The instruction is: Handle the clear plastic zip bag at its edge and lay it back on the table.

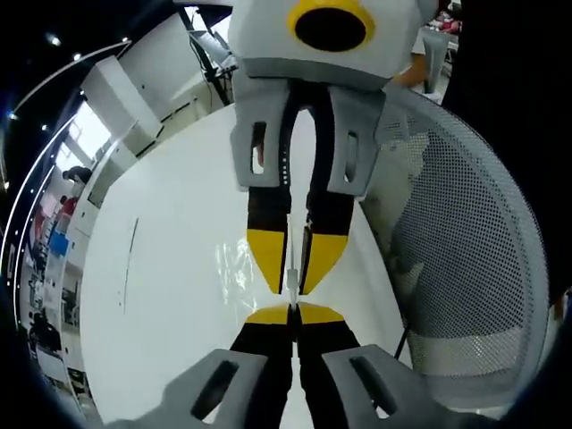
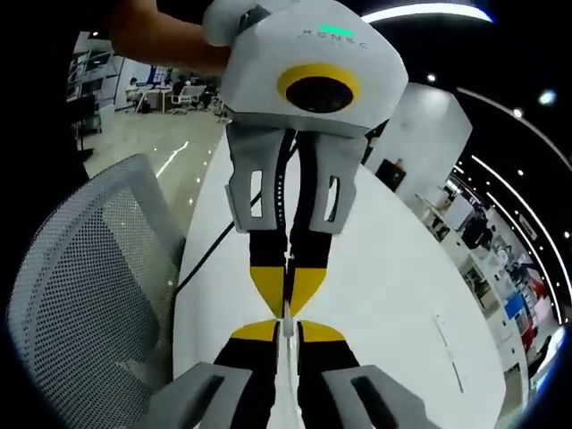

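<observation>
The clear plastic zip bag [image 1: 236, 268] hangs edge-on above the white table [image 1: 170, 268], showing as faint glints and a thin pale strip [image 2: 285, 315] between the jaw tips. My left gripper [image 1: 293, 313] rises from the bottom of the left gripper view, its yellow-tipped jaws shut on the bag's edge. My right gripper [image 1: 293, 268] faces it tip to tip from above, also shut on that edge. In the right gripper view the right gripper [image 2: 286, 329] is at the bottom and the left gripper [image 2: 288, 290] opposes it.
A grey mesh office chair [image 1: 465, 259] stands beside the table's long edge [image 2: 80, 295]. A dark cable [image 2: 204, 259] runs off that edge. Desks, shelves and people are far off in the room behind.
</observation>
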The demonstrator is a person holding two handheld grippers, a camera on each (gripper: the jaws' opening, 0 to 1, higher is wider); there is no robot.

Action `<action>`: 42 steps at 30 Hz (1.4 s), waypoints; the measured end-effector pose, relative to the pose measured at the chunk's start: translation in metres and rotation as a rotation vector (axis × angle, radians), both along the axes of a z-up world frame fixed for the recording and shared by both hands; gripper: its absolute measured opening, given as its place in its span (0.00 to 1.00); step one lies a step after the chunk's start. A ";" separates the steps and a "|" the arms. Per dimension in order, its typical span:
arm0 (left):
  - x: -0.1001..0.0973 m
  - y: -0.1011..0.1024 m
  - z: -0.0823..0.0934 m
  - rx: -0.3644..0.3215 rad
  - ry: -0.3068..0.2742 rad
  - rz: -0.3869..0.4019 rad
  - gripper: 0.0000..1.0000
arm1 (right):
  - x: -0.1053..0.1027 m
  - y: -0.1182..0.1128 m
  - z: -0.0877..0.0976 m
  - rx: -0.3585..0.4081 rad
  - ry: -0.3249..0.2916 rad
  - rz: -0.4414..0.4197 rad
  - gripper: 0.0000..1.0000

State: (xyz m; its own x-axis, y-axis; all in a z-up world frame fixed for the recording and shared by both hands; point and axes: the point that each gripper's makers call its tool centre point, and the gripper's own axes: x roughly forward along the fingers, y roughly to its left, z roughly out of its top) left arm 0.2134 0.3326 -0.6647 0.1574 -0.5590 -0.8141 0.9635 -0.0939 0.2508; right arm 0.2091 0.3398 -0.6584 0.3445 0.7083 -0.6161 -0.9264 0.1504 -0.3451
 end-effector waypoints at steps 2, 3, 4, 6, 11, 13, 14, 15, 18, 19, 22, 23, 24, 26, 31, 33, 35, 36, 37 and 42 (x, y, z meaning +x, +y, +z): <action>0.000 0.000 0.000 0.001 -0.001 -0.002 0.00 | 0.000 0.001 0.000 -0.001 -0.005 0.006 0.01; 0.000 0.000 0.000 0.001 -0.002 -0.001 0.00 | 0.000 0.001 0.000 -0.005 -0.005 0.009 0.01; 0.000 0.000 -0.001 0.001 -0.002 0.001 0.00 | 0.000 0.001 0.000 -0.009 -0.008 0.014 0.01; 0.000 0.000 -0.001 0.001 -0.001 0.001 0.00 | 0.000 0.001 -0.001 -0.012 -0.010 0.017 0.00; 0.000 0.000 -0.001 -0.001 0.001 0.004 0.00 | 0.000 0.002 -0.001 -0.013 -0.007 0.020 0.00; 0.000 -0.001 -0.001 -0.001 0.002 0.004 0.00 | 0.000 0.001 -0.002 -0.017 -0.008 0.021 0.00; 0.000 -0.001 -0.001 -0.001 0.002 0.004 0.00 | 0.000 0.001 -0.002 -0.019 -0.008 0.021 0.00; 0.000 -0.001 -0.002 -0.002 0.003 0.005 0.00 | 0.000 0.001 -0.002 -0.020 -0.009 0.020 0.00; 0.000 -0.002 -0.002 -0.006 0.002 0.005 0.00 | 0.000 -0.001 -0.002 -0.021 -0.009 0.016 0.00; 0.000 -0.003 -0.001 -0.006 0.001 0.004 0.00 | 0.000 -0.001 -0.002 -0.021 -0.010 0.016 0.00; 0.001 -0.004 -0.001 -0.009 -0.001 0.003 0.00 | 0.001 -0.002 -0.002 -0.018 -0.009 0.011 0.00; 0.001 -0.004 -0.001 -0.010 0.000 0.003 0.00 | 0.001 -0.002 -0.002 -0.017 -0.008 0.009 0.00; 0.001 -0.004 -0.001 -0.010 -0.001 0.003 0.00 | 0.001 -0.002 -0.002 -0.017 -0.007 0.008 0.00; 0.002 -0.004 -0.002 -0.009 -0.001 0.002 0.00 | 0.001 -0.002 -0.002 -0.017 -0.005 0.006 0.00; 0.001 -0.005 -0.003 -0.011 0.001 0.003 0.00 | 0.001 -0.003 -0.003 -0.020 -0.007 0.007 0.00; 0.001 -0.005 -0.003 -0.013 0.003 0.005 0.00 | 0.001 -0.004 -0.003 -0.018 -0.004 0.006 0.00; 0.002 -0.006 -0.003 -0.015 0.006 0.006 0.00 | 0.001 -0.004 -0.003 -0.018 -0.003 0.006 0.00; 0.002 -0.006 -0.003 -0.015 0.005 0.006 0.00 | 0.001 -0.004 -0.003 -0.018 -0.002 0.006 0.00; 0.002 -0.006 -0.003 -0.015 0.005 0.006 0.00 | 0.001 -0.005 -0.003 -0.018 -0.002 0.005 0.00; 0.003 -0.008 -0.001 -0.017 0.003 0.010 0.00 | 0.003 -0.008 -0.002 -0.016 0.000 -0.001 0.00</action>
State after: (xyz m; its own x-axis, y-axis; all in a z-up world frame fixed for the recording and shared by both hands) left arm 0.2163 0.3251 -0.6660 0.1604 -0.5709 -0.8052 0.9651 -0.0805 0.2493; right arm 0.2119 0.3323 -0.6605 0.3451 0.6981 -0.6273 -0.9263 0.1453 -0.3478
